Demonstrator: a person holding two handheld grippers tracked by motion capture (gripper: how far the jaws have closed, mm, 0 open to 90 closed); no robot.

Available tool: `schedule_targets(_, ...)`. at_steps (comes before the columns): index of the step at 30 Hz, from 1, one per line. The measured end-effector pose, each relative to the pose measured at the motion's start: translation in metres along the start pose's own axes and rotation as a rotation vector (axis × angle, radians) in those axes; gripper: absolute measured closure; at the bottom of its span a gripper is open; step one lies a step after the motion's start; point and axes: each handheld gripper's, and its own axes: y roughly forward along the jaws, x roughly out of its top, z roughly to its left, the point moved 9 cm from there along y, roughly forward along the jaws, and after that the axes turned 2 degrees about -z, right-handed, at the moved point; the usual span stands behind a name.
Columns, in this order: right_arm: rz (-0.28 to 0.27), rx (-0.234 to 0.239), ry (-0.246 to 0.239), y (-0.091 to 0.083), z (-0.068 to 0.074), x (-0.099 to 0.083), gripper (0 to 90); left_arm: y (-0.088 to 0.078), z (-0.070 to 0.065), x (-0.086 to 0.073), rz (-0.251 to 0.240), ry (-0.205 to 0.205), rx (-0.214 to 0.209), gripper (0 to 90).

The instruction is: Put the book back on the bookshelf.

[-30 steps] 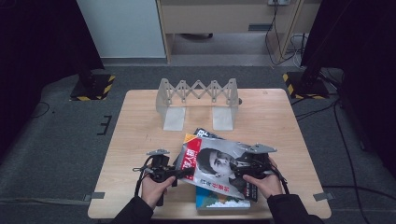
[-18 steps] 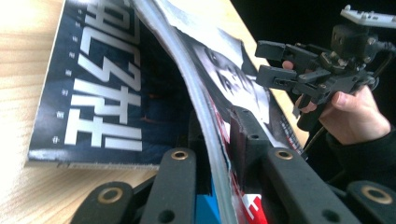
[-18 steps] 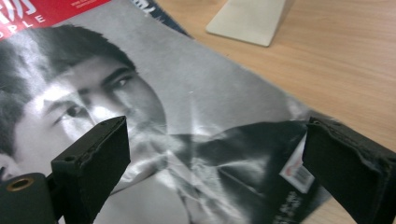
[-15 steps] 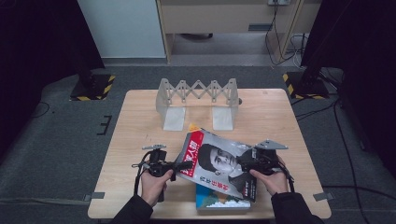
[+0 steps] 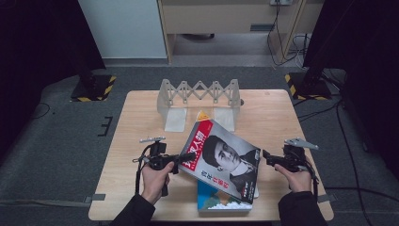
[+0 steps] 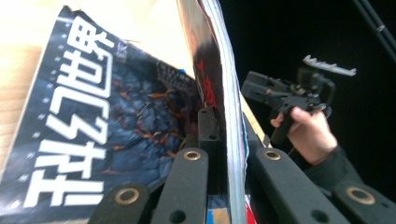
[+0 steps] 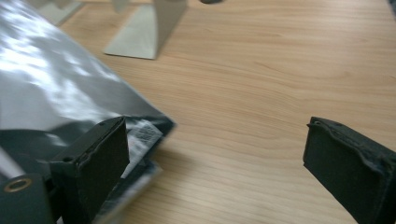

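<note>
Left gripper [image 5: 188, 157] clamping magazine [image 5: 221, 160], right gripper [image 5: 266, 157] agape

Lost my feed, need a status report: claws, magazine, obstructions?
Left claw shut on magazine edge, magazine tilted. Right claw open, beside it. Blue book underneath; rack behind.

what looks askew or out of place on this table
The red-covered magazine with a man's portrait is tilted, one edge clamped in the left hand-held gripper, lying crooked across the blue-covered book beneath it. Nothing looks spilled or damaged.
</note>
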Motion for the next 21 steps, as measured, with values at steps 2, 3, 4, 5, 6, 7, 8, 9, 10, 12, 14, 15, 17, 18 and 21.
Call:
schedule_targets(2,0.021,-0.033,0.005,0.002,-0.014,-0.006,6.3,0.0,-0.004,0.004,-0.005,-0.001,-0.017,86.1)
schedule_targets(3,0.021,-0.033,0.005,0.002,-0.014,-0.006,6.3,0.0,-0.006,0.006,-0.013,-0.003,-0.027,86.1)
schedule_targets(4,0.031,-0.038,0.002,0.003,-0.017,-0.009,6.0,-0.001,-0.009,0.009,-0.02,-0.005,-0.033,86.1)
schedule_targets(5,0.043,-0.046,-0.005,0.005,-0.021,-0.012,5.9,-0.002,-0.011,0.012,-0.026,-0.002,-0.042,86.2)
schedule_targets(6,0.057,-0.055,-0.009,0.006,-0.024,-0.015,5.9,-0.003,-0.013,0.015,-0.035,-0.005,-0.053,86.2)
schedule_targets(7,0.071,-0.061,-0.012,0.007,-0.027,-0.018,5.9,-0.004,-0.016,0.017,-0.041,-0.01,-0.067,86.2)
schedule_targets(8,0.081,-0.069,-0.014,0.008,-0.029,-0.021,5.9,-0.004,-0.018,0.019,-0.047,-0.019,-0.085,86.3)
schedule_targets(9,0.1,-0.079,-0.024,0.01,-0.033,-0.025,5.9,-0.005,-0.022,0.023,-0.053,-0.021,-0.094,86.3)
schedule_targets(10,0.109,-0.084,-0.023,0.011,-0.034,-0.027,5.9,-0.005,-0.023,0.024,-0.053,-0.02,-0.091,86.3)
schedule_targets(12,0.115,-0.085,-0.028,0.011,-0.034,-0.028,6.0,-0.004,-0.024,0.024,-0.053,-0.018,-0.091,86.3)
schedule_targets(14,0.127,-0.086,-0.035,0.012,-0.036,-0.031,6.1,-0.004,-0.026,0.026,-0.058,-0.024,-0.103,86.3)
schedule_targets(15,0.127,-0.086,-0.035,0.012,-0.036,-0.031,6.1,-0.004,-0.028,0.027,-0.06,-0.025,-0.109,86.3)
schedule_targets(17,0.133,-0.087,-0.035,0.013,-0.036,-0.032,6.2,-0.005,-0.032,0.029,-0.066,-0.017,-0.119,86.3)
schedule_targets(18,0.134,-0.087,-0.04,0.013,-0.037,-0.032,6.2,-0.005,-0.033,0.031,-0.069,-0.011,-0.116,86.2)
schedule_targets(21,0.14,-0.088,-0.046,0.014,-0.037,-0.034,6.2,-0.006,-0.039,0.037,-0.084,-0.003,-0.123,86.2)
